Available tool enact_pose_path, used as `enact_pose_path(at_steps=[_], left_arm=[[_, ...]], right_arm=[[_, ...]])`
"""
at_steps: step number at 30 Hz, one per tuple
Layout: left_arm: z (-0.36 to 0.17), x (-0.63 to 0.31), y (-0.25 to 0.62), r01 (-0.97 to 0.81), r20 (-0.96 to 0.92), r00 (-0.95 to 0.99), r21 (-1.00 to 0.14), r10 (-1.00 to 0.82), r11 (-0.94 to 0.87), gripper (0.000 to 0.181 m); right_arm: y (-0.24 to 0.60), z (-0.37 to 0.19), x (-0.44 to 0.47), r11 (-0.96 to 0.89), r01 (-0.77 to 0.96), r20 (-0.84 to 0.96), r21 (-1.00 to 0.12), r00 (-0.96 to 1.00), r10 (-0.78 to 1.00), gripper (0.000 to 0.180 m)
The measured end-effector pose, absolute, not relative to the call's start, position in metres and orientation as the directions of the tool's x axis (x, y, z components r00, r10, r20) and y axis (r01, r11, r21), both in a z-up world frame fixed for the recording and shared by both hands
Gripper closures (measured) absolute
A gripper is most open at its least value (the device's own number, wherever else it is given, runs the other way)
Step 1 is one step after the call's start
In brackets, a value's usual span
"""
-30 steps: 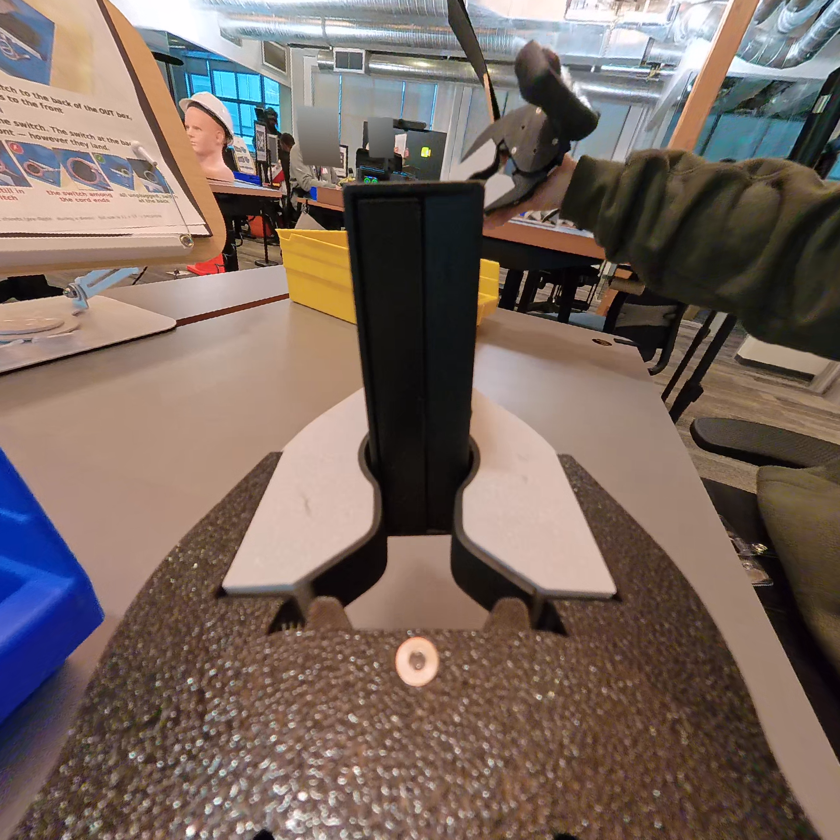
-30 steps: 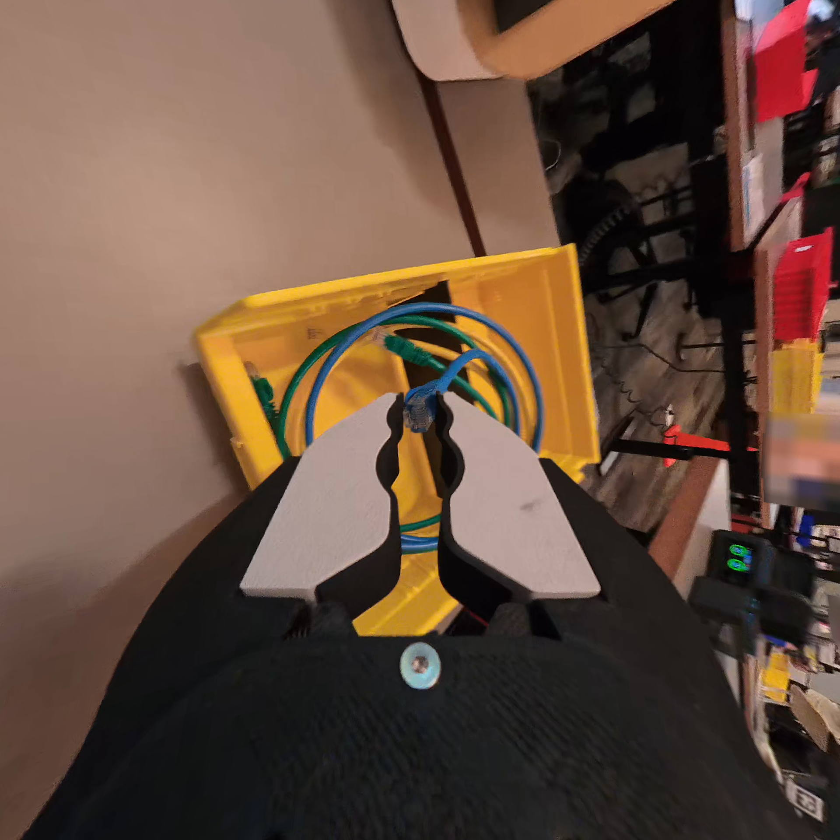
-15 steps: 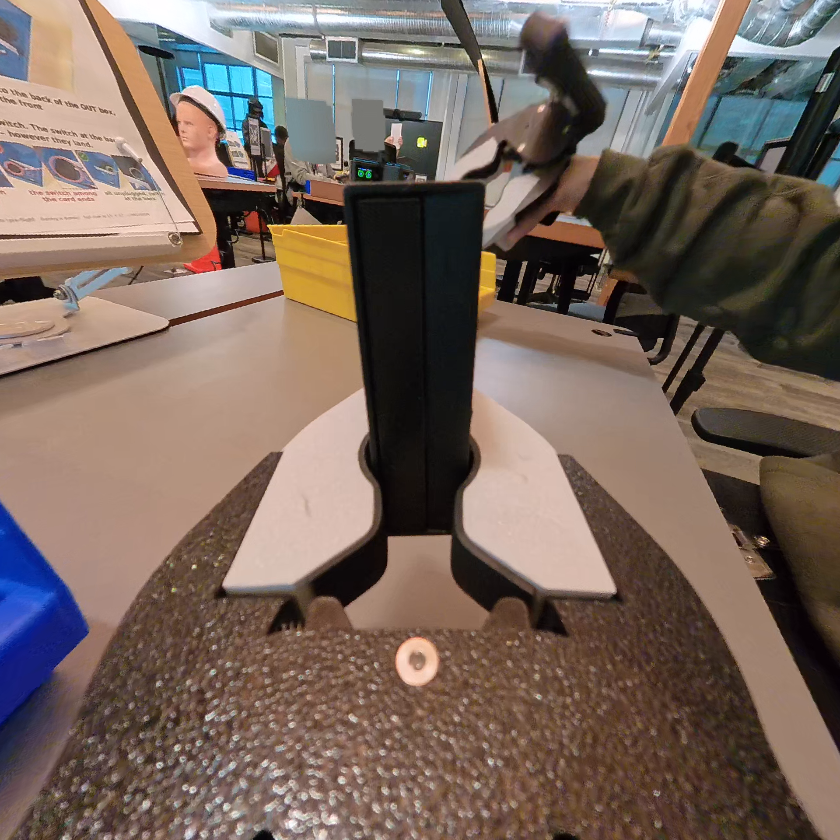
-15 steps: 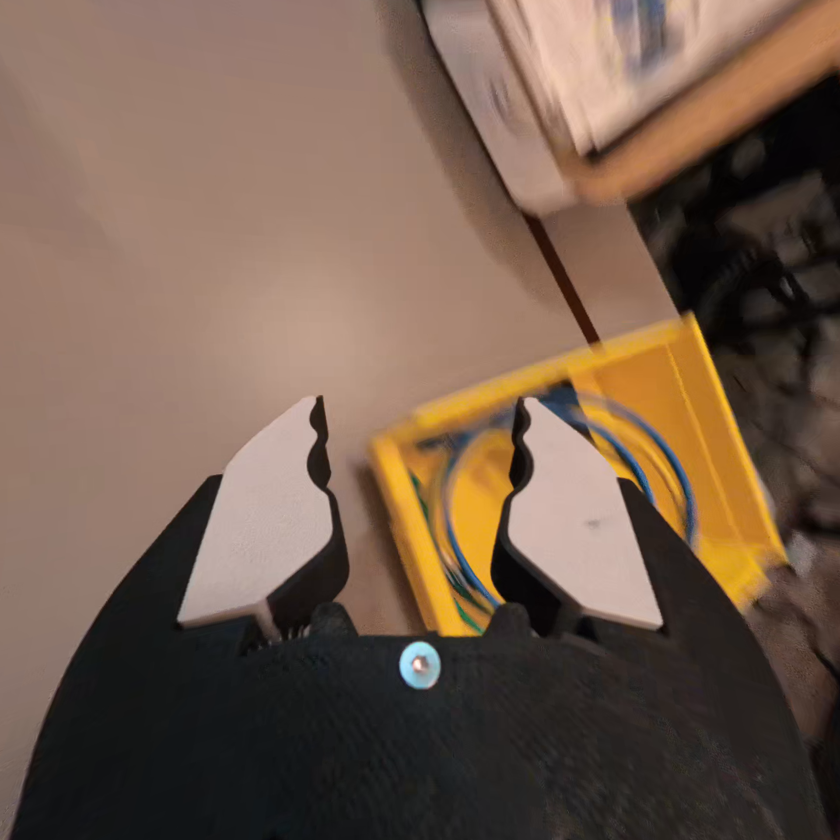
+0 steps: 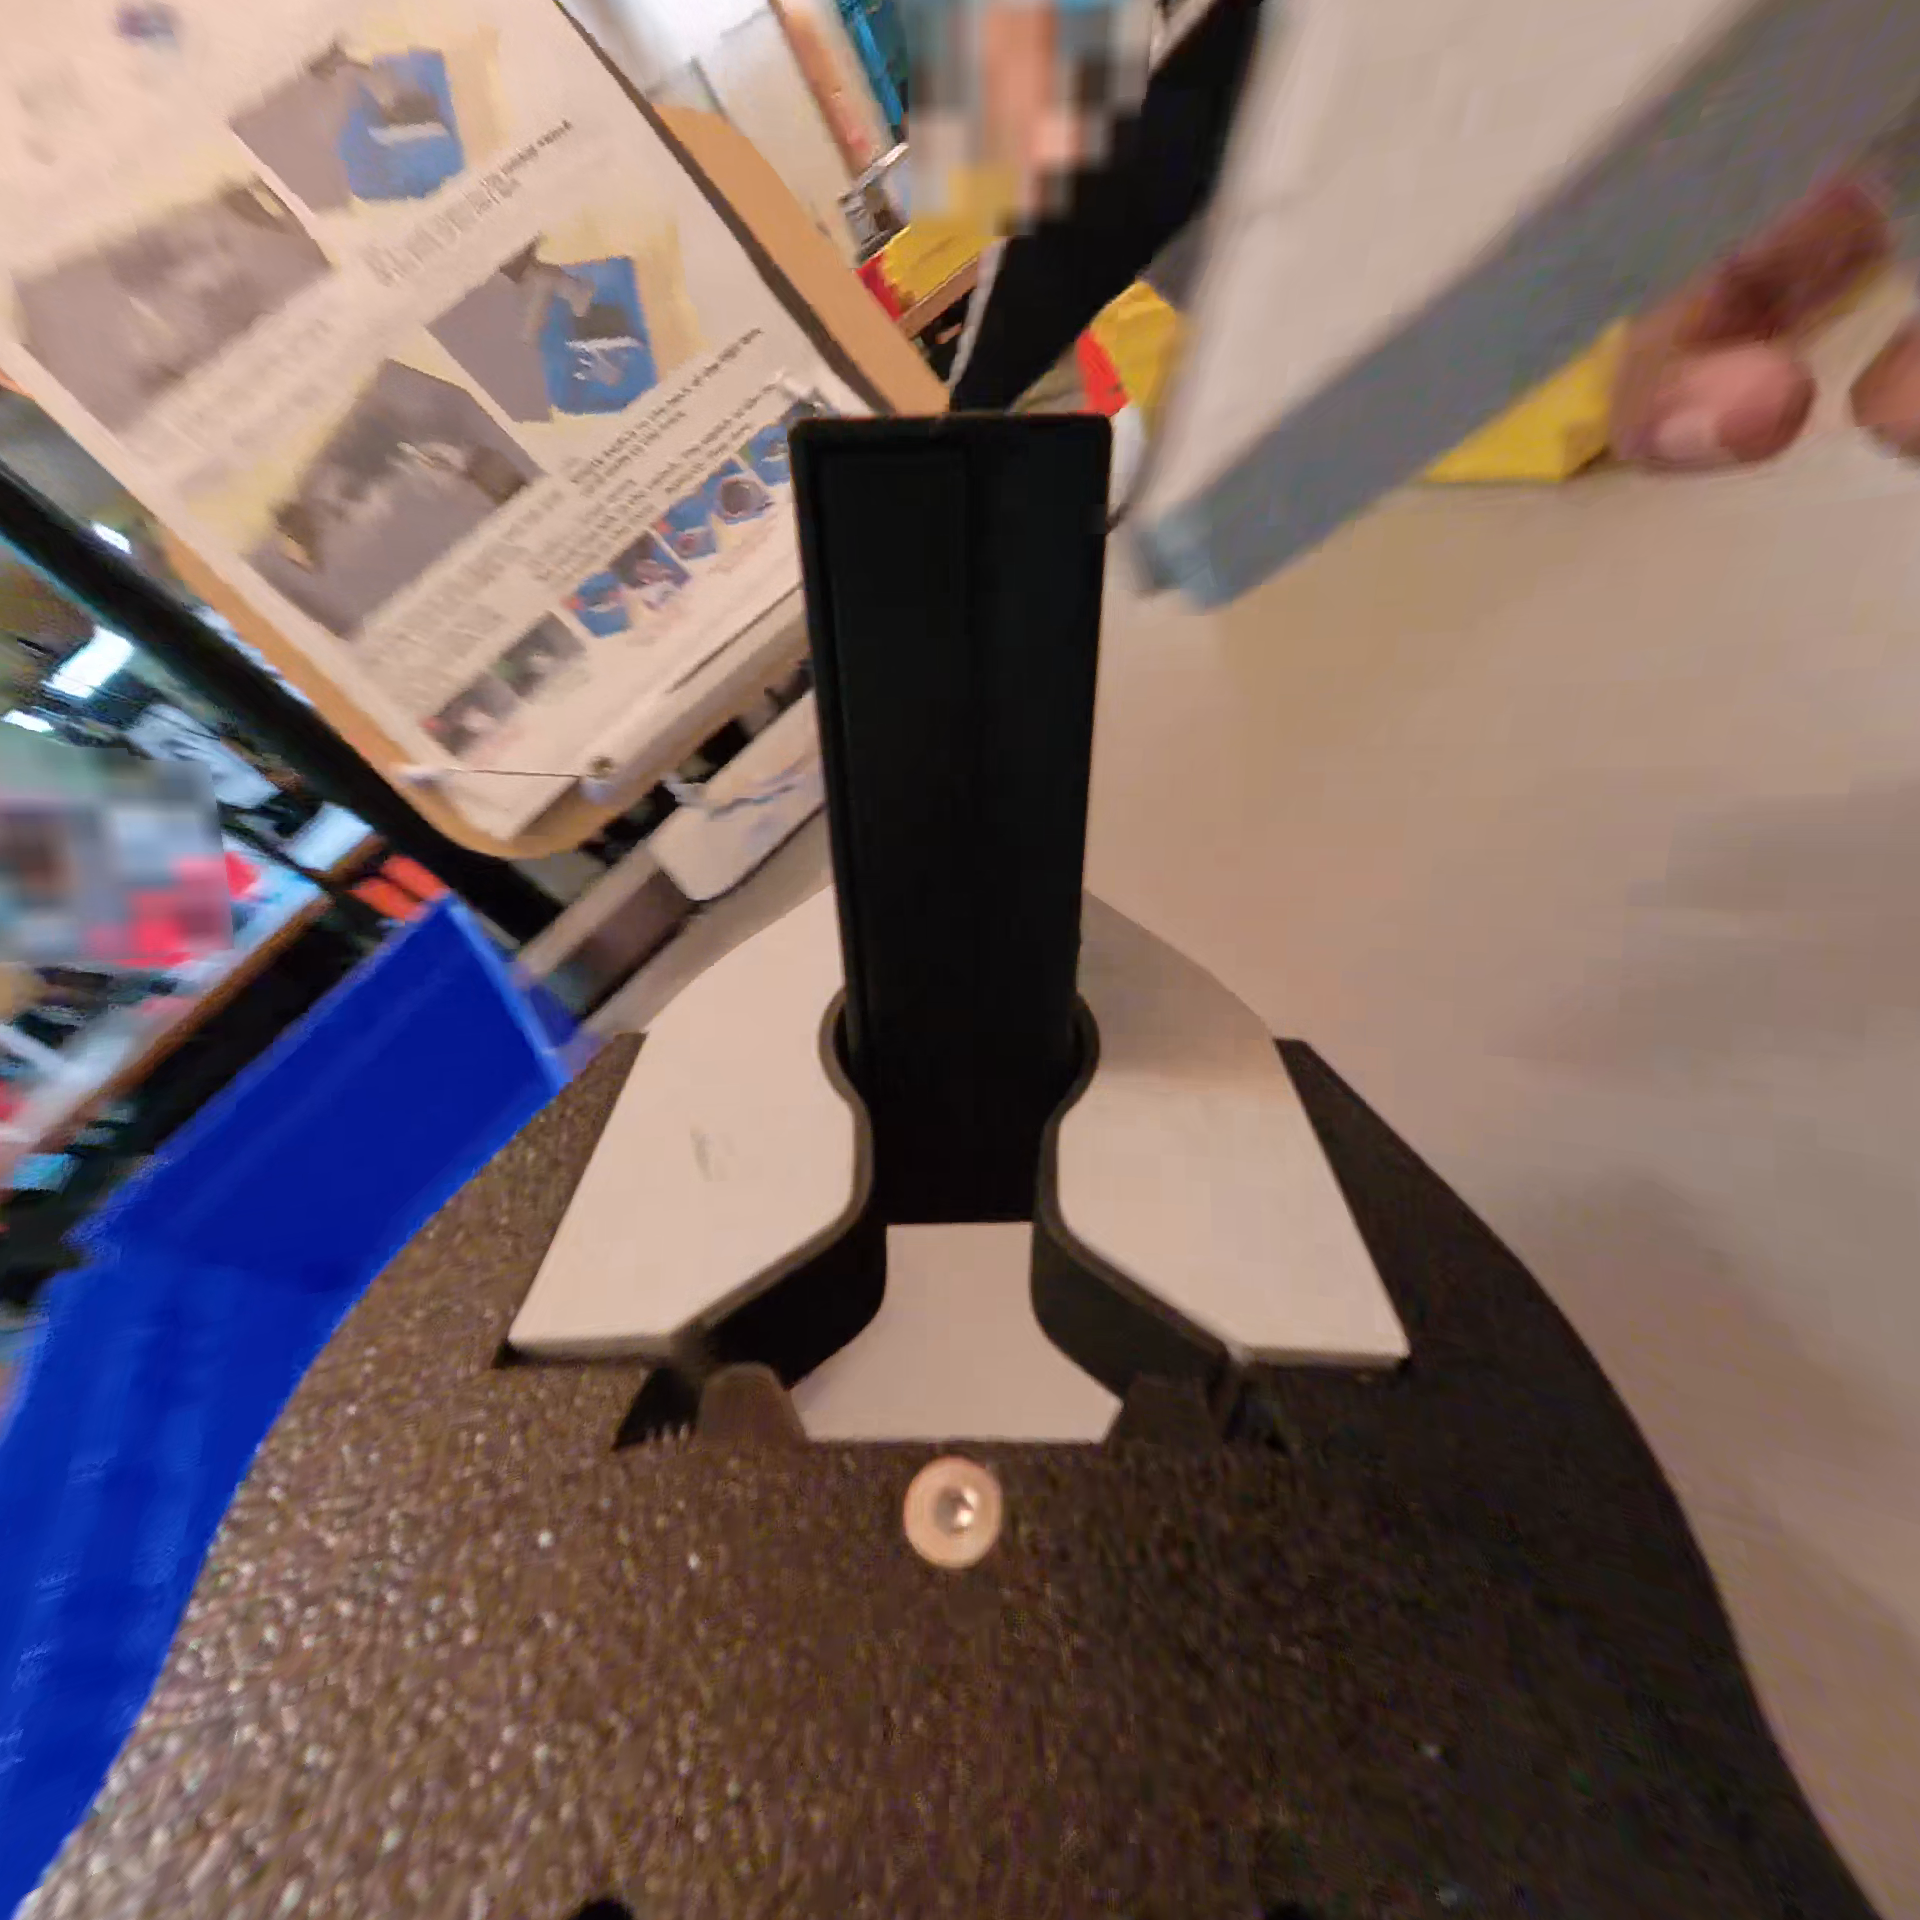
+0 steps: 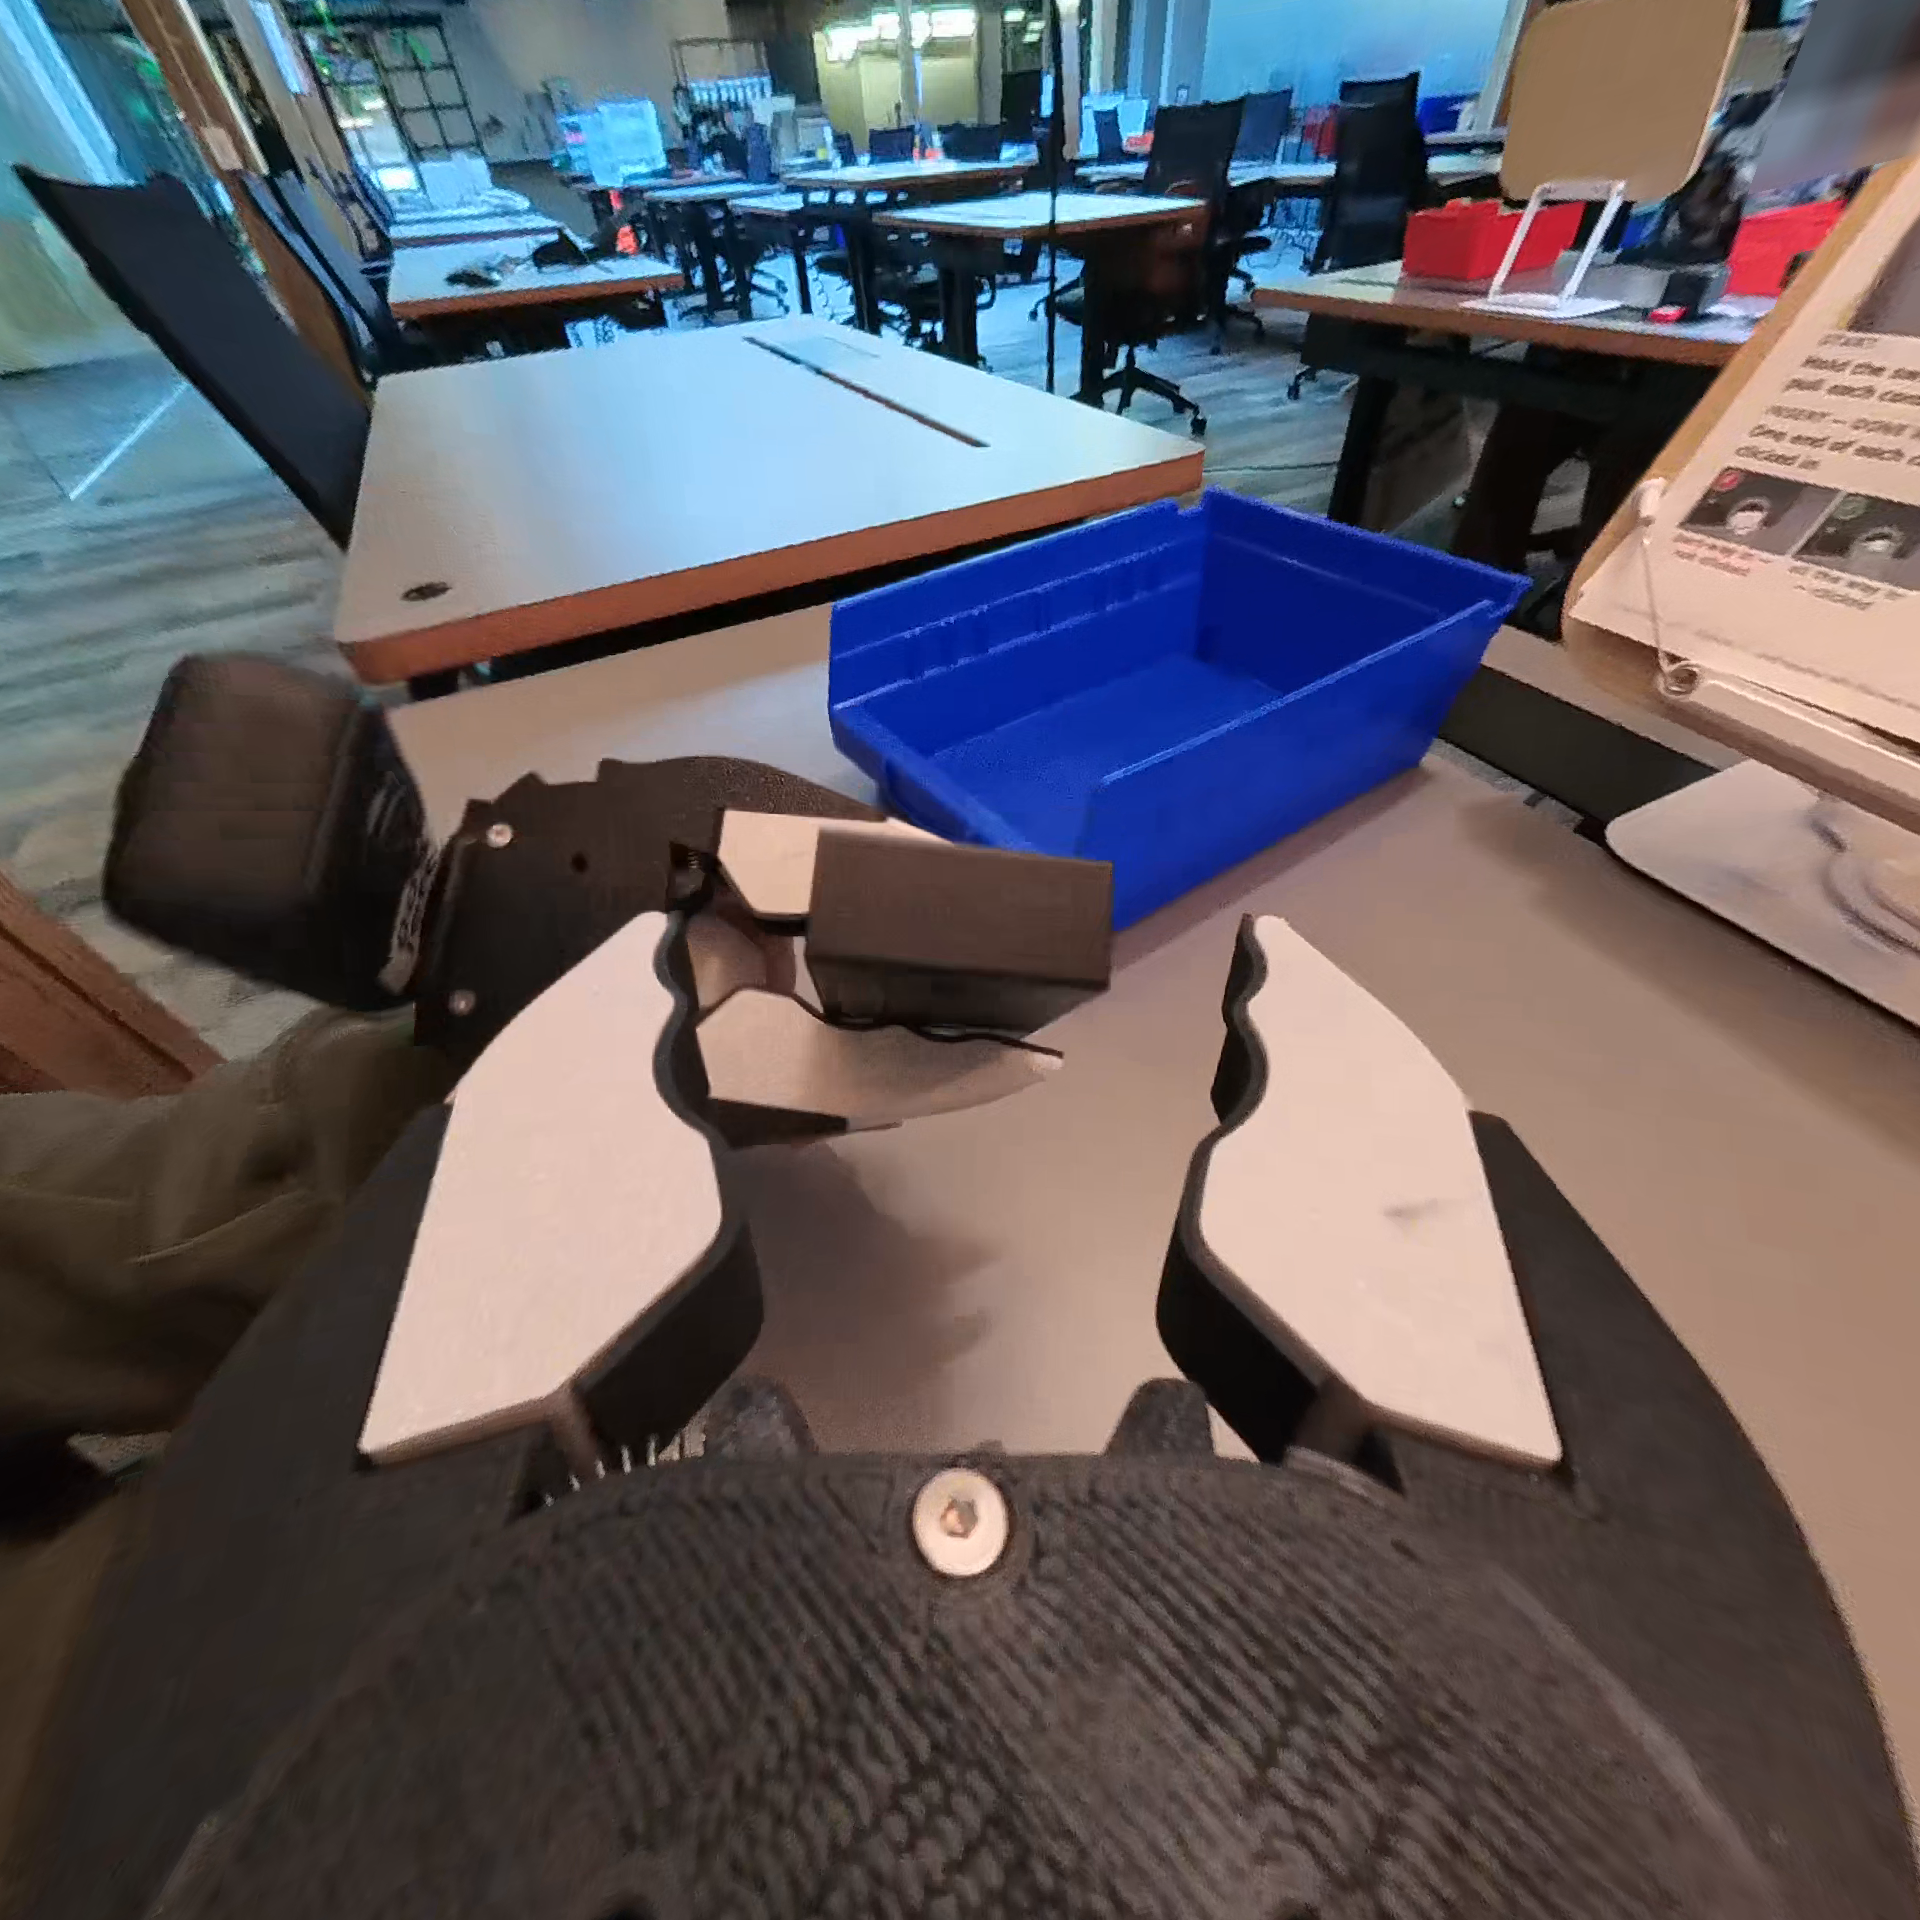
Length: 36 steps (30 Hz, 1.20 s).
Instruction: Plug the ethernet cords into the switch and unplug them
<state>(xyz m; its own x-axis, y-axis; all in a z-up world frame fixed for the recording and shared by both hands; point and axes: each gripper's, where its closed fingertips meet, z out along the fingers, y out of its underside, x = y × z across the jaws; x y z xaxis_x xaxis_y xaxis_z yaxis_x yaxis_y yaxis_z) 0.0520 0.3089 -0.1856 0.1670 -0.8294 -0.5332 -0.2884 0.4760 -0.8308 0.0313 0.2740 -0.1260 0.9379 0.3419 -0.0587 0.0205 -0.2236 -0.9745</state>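
Note:
My left gripper point(image 5: 961, 1039) is shut on the black switch point(image 5: 956, 727), a flat black box that stands up between its fingers. In the right wrist view the left gripper point(image 6: 914, 987) holds the switch point(image 6: 956, 904) level, a little above the grey table point(image 6: 1455, 1039). My right gripper point(image 6: 956, 930) is wide open and empty, close in front of the switch. One of its grey fingers point(image 5: 1455, 260) shows blurred at the upper right of the left wrist view, with a hand behind it. No ethernet cords are in view.
An empty blue bin point(image 6: 1039, 623) stands on the table just beyond the switch and shows at the left point(image 5: 260, 1195) in the left wrist view. A yellow bin point(image 5: 1527, 426) sits far right. An instruction board point(image 6: 1808, 488) on a stand is at the table's right side.
My right gripper opened and let go of the blue cord over the yellow bin, then swung round to face the switch. My left gripper turned and tilted with the switch still in it.

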Motion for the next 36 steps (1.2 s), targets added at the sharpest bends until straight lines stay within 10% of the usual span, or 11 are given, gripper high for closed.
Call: enact_pose_path(at_steps=[10,17,26,36], left_arm=[[-0.170,0.056,0.296,-0.325,-0.796,0.272,-0.605,-0.541,0.727,0.152],[-0.184,0.063,0.303,-0.195,-0.538,0.270,-0.843,-0.799,0.501,0.109],[-0.192,0.064,0.311,-0.126,-0.311,0.262,-0.949,-0.914,0.287,0.122],[-0.208,0.067,0.311,-0.181,-0.332,0.256,-0.939,-0.908,0.292,0.124]], right_arm=[[0.274,-0.157,0.023,-0.300,0.218,0.059,-0.929,0.885,0.461,0.106],[0.269,-0.129,0.139,-0.352,0.419,0.350,-0.837,0.905,0.244,0.106],[0.213,-0.099,0.448,-0.792,0.139,0.456,-0.595,0.869,-0.190,0.106],[0.184,-0.164,0.554,-0.997,0.053,0.602,-0.049,0.798,0.012,0.106]])
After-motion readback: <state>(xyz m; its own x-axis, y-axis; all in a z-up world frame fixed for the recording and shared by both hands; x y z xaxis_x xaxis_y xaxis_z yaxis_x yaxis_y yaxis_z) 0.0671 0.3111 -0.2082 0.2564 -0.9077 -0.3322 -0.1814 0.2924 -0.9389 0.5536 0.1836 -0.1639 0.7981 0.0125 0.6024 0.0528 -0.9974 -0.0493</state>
